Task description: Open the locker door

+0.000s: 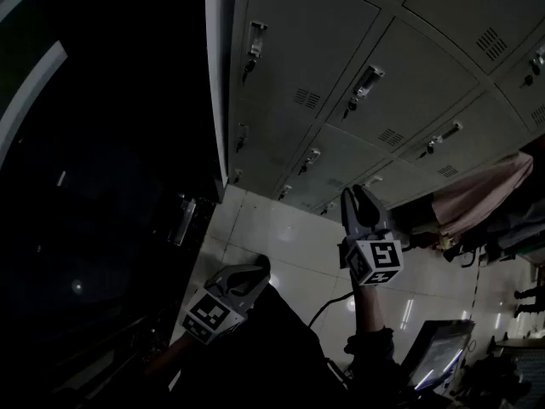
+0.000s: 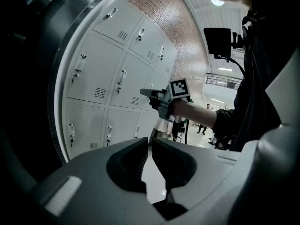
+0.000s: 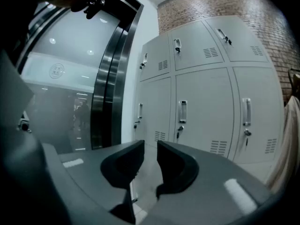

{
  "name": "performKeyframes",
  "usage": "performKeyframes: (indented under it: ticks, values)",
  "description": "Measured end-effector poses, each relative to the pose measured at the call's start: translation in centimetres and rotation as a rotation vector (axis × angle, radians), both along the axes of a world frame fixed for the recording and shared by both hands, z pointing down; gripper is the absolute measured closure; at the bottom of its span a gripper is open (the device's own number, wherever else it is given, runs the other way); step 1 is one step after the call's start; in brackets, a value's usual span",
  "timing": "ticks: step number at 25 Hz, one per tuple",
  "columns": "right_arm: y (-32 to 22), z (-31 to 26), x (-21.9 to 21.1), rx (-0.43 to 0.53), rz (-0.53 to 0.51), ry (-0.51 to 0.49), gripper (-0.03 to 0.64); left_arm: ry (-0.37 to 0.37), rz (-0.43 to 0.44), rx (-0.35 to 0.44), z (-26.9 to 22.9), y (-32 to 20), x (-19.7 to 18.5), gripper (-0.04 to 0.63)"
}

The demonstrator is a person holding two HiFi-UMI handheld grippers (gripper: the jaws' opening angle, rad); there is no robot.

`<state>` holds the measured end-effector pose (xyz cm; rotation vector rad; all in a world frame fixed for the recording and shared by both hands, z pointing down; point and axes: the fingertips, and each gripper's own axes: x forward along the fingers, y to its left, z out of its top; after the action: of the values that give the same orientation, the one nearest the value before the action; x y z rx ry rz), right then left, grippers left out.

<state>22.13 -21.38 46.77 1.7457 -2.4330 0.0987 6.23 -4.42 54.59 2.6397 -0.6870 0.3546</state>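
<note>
A bank of grey locker doors (image 1: 409,83) fills the top of the head view, all closed, each with a vertical handle (image 1: 368,79) and a key lock. My right gripper (image 1: 358,194) points up at the lower lockers, a short way off the doors. Its jaws stand slightly apart with nothing between them (image 3: 150,143), and a middle-row door's handle (image 3: 183,111) lies ahead. My left gripper (image 1: 260,262) hangs lower and further back, jaws nearly together and empty (image 2: 150,140). It looks past the right gripper (image 2: 152,93) at the lockers (image 2: 93,74).
A dark steel and glass door frame (image 3: 110,78) stands left of the lockers. Pale fabric (image 1: 481,194) hangs at the right end of the lockers. White floor tiles (image 1: 289,237) lie below. A lit screen (image 1: 438,352) sits low right, with a cable beside it.
</note>
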Motion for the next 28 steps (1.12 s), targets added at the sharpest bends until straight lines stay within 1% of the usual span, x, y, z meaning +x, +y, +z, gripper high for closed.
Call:
performKeyframes:
  ticks: [3, 5, 7, 10, 13, 15, 18, 20, 22, 24, 28]
  values:
    - [-7.4, -2.7, 1.8, 0.050, 0.001, 0.055, 0.540, 0.001, -0.076, 0.015, -1.2, -3.7, -0.2, 0.552]
    - [-12.0, -4.0, 2.9, 0.071, 0.008, 0.092, 0.537, -0.015, -0.125, 0.018, -1.4, -5.9, -0.3, 0.552]
    - [-16.2, -4.9, 3.8, 0.093, 0.014, 0.108, 0.534, -0.035, -0.168, 0.014, -1.5, -7.9, -0.4, 0.552]
    - [-20.6, -5.8, 4.5, 0.126, 0.015, 0.102, 0.534, -0.055, -0.221, 0.003, -1.7, -10.1, -0.1, 0.552]
    - [-23.5, -6.4, 4.9, 0.161, 0.027, 0.110, 0.534, -0.062, -0.257, -0.015, -2.0, -11.8, 0.4, 0.552]
    - [-24.8, -6.8, 4.9, 0.182, 0.034, 0.105, 0.534, -0.070, -0.267, -0.026, -1.9, -12.8, 0.7, 0.552]
    - [-25.4, -6.8, 4.8, 0.225, 0.051, 0.093, 0.581, -0.094, -0.266, -0.049, -0.5, -13.5, 1.2, 0.552]
    - [-25.5, -6.8, 4.8, 0.245, 0.048, 0.070, 0.582, -0.094, -0.250, -0.057, -0.2, -14.1, 1.8, 0.552]
    - [-25.6, -6.8, 4.9, 0.232, 0.034, 0.030, 0.588, -0.084, -0.221, -0.055, -0.7, -14.5, 2.6, 0.552]
    - [-25.3, -6.7, 4.9, 0.213, 0.015, 0.009, 0.585, -0.070, -0.189, -0.035, -1.5, -14.4, 3.2, 0.552]
    - [-22.1, -6.7, 4.4, 0.209, -0.026, -0.009, 0.577, -0.040, -0.145, -0.008, -2.0, -13.1, 3.4, 0.552]
